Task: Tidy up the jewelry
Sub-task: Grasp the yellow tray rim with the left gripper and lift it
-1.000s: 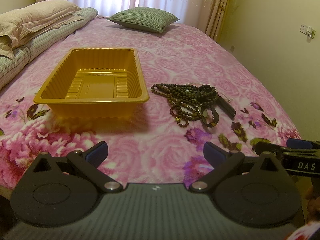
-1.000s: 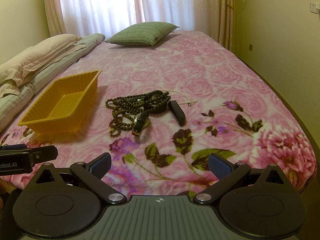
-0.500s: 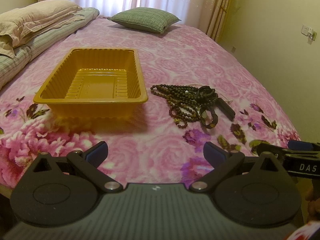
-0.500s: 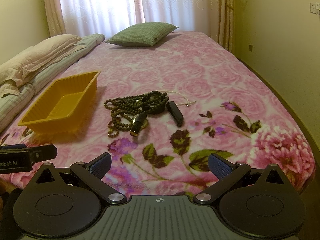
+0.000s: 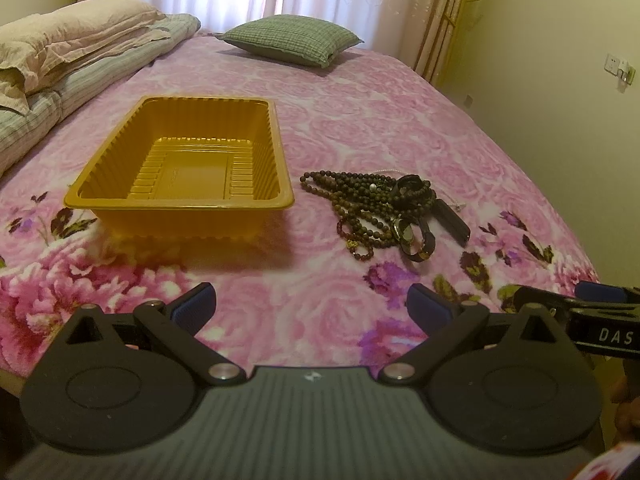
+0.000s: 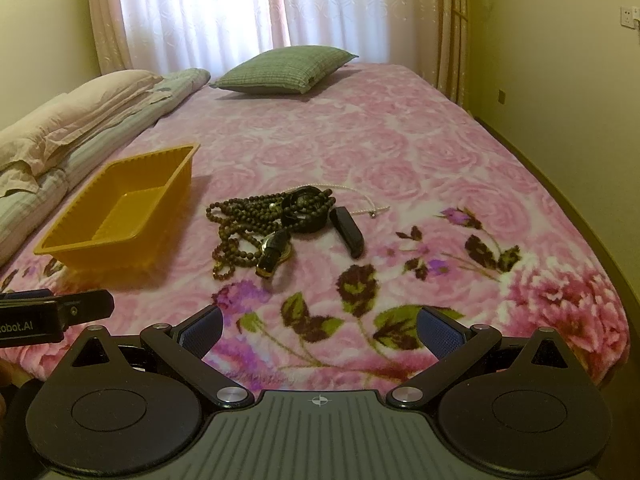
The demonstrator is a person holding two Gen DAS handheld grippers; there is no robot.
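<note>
Above the bedspread (image 5: 320, 120), both claws (image 5: 312, 308) (image 6: 320, 328) hover level, spread wide.

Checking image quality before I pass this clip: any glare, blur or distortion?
Left wrist view: sharp, fisheye bends the bed edges, tray casts a soft shadow forward. Right wrist view: window curtains blown out bright, bead pile still crisp, corners vignetted.

Bedroom: bed (image 6: 400, 152), pillows (image 6: 288, 70), curtains (image 6: 200, 8)
</note>
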